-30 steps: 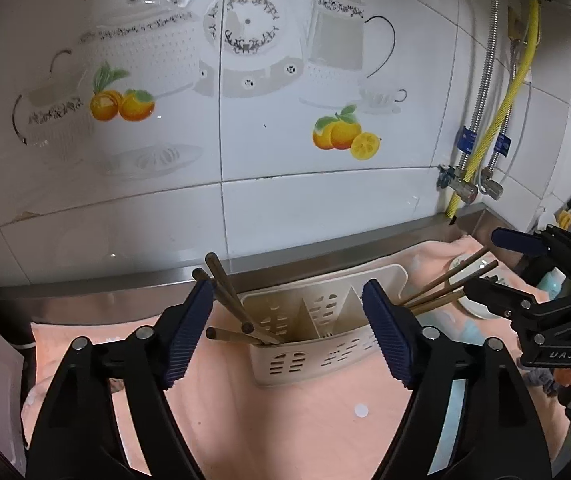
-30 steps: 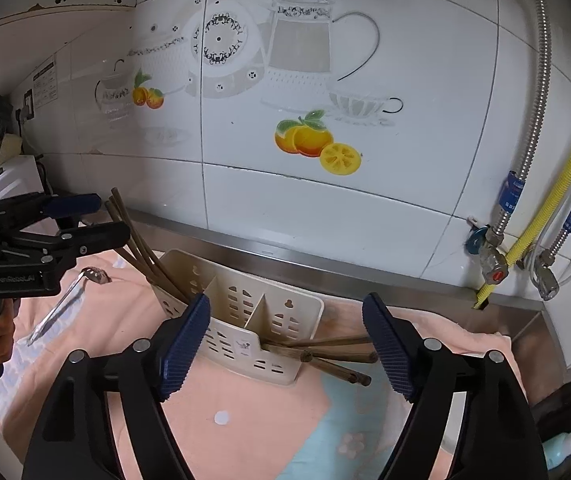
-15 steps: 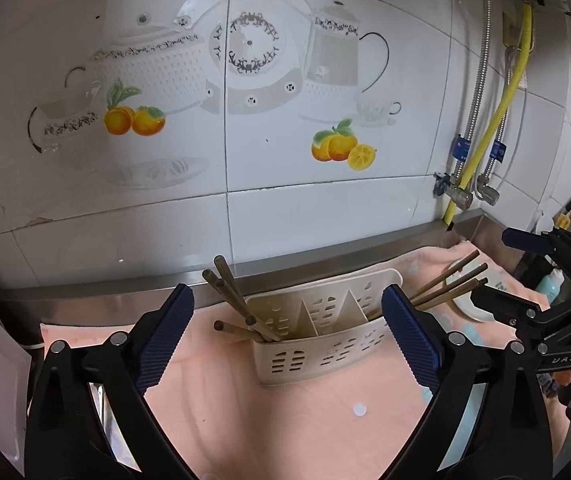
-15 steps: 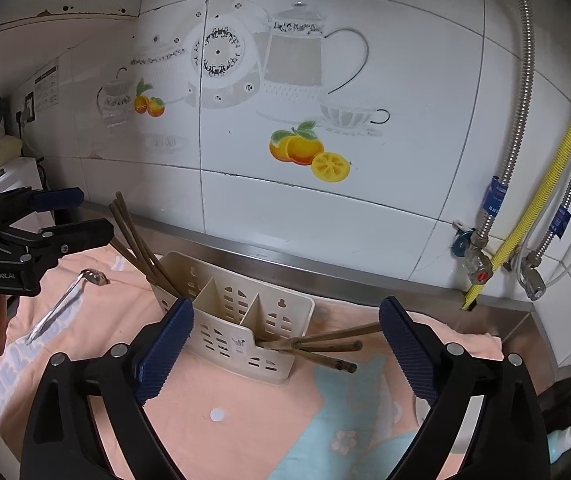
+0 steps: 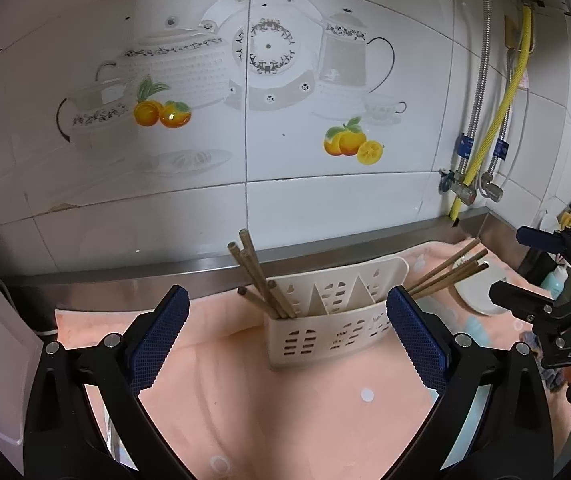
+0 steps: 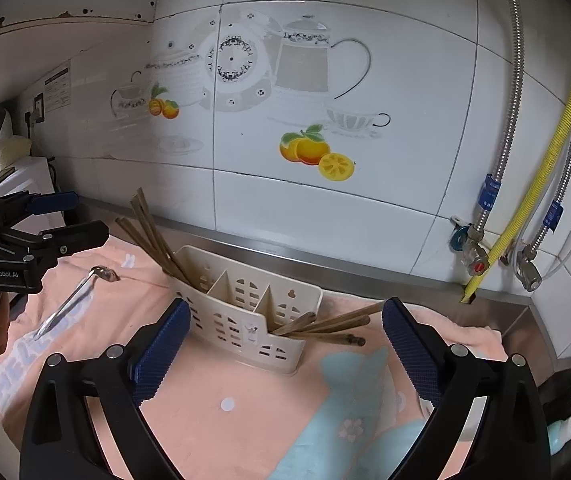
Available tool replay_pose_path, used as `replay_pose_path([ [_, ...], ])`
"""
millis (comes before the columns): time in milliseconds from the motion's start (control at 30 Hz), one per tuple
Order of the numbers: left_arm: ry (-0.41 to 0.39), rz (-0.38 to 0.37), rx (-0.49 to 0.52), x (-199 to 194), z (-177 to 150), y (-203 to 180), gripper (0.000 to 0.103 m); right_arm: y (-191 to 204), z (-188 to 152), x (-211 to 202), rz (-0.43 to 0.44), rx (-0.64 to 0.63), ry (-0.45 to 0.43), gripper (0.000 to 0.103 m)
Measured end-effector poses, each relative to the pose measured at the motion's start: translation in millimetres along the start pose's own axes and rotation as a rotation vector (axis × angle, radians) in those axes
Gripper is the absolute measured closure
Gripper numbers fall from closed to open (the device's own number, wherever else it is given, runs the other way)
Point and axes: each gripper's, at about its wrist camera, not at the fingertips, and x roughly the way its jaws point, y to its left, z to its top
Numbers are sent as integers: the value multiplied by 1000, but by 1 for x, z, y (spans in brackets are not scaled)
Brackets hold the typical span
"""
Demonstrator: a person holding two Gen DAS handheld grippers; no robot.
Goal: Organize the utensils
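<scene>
Peach cloth on the counter, cream caddy (image 5: 327, 314) in the middle, both tools empty.
From the left: a metal spoon (image 6: 75, 298) lies flat on the cloth (image 5: 269, 400); the left gripper (image 5: 287, 338), jaws opening, grips nothing; chopsticks (image 6: 155, 234) lean from the caddy's left compartment, more chopsticks (image 6: 327, 324) slant from its right one; the right gripper (image 6: 285, 350) stands wide, empty.

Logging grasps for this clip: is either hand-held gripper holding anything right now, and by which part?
Nothing is held. The left hand-held gripper is opening with nothing between its pads, the right hand-held gripper is open and empty. The chopsticks rest in the utensil caddy.
</scene>
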Motion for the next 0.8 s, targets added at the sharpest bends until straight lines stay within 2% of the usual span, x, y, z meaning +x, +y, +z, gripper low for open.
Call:
replay_pose_path([
  [800,-23,59,24,-42,-42,2,5,27,-32,-36,29,11,-20,8],
])
